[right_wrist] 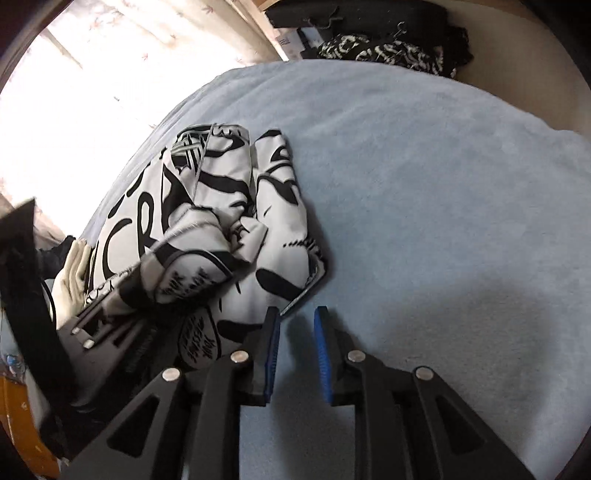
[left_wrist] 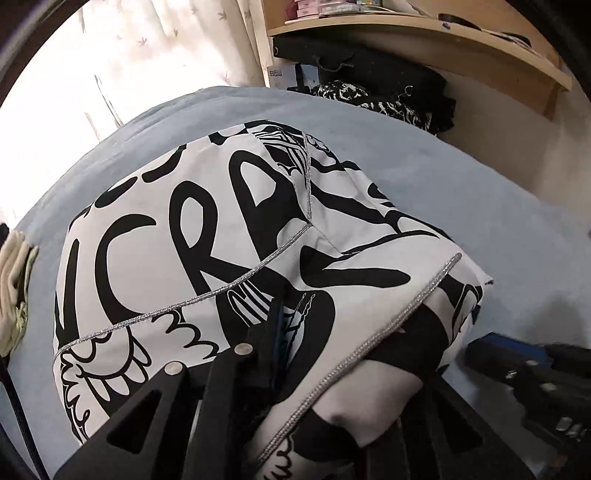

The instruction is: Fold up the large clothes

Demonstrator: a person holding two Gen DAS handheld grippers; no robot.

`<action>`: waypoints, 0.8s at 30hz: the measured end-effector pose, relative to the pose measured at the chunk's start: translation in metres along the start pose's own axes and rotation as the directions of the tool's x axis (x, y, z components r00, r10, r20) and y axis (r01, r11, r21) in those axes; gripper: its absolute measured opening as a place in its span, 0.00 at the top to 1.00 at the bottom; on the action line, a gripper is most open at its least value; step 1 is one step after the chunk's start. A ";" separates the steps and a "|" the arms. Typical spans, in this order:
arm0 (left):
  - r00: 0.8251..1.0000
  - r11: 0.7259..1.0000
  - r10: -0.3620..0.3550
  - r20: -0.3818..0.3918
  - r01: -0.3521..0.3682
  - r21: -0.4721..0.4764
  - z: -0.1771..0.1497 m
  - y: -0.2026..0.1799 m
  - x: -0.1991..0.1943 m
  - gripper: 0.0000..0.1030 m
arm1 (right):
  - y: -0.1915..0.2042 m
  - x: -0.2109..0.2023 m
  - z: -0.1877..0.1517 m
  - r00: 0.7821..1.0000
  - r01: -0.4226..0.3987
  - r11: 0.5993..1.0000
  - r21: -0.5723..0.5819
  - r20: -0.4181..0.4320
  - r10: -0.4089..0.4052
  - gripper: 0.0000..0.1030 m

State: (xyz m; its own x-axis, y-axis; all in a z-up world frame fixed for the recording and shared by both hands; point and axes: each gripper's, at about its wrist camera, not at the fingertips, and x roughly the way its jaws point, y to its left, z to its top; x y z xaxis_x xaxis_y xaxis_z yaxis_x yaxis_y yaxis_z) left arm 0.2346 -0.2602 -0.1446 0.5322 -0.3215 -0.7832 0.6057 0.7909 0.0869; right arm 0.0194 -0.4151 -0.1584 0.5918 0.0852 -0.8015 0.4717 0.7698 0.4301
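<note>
Right tool [right_wrist: 295, 321]: blue pads apart with a narrow gap, nothing between them, over bare blue bed cover [right_wrist: 424, 184] just beside the garment's edge. Left tool [left_wrist: 280, 332]: fingers buried under fabric, grip cannot be told. Black-and-white printed garment [left_wrist: 207, 229] lies bunched on the bed; dark clothes pile [left_wrist: 373, 99] beyond, under a wooden shelf [left_wrist: 424, 33].

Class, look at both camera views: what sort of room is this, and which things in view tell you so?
Most likely a bedroom. A wide blue blanket covers what looks like a bed, a patterned curtain hangs over a bright window, and a wooden shelf sits above dark piled clothes. A black-and-white printed garment lies on the blanket.
</note>
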 end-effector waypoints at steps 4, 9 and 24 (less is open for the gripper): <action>0.997 0.997 -0.067 -0.040 0.065 -0.039 0.006 0.017 -0.021 0.79 | 0.011 -0.001 0.003 1.000 -0.008 1.000 -0.028 0.018 0.008 0.75; 0.979 0.979 -0.184 -0.088 0.175 -0.103 0.008 0.024 -0.063 0.58 | 0.027 -0.017 0.019 0.997 0.003 0.996 -0.086 0.083 0.004 0.62; 0.996 0.929 -0.094 -0.013 0.083 -0.361 -0.038 0.138 -0.132 0.44 | 0.045 0.035 0.086 0.922 -0.309 0.951 0.028 -0.237 0.306 0.62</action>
State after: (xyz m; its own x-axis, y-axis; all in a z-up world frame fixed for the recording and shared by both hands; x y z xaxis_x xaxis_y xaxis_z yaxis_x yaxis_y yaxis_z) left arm 0.2251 -0.0885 -0.0527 0.4654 -0.3875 -0.7958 0.3932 0.8960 -0.2064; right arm 0.1178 -0.4319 -0.1316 0.5351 0.4643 -0.7057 0.2839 0.6880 0.6679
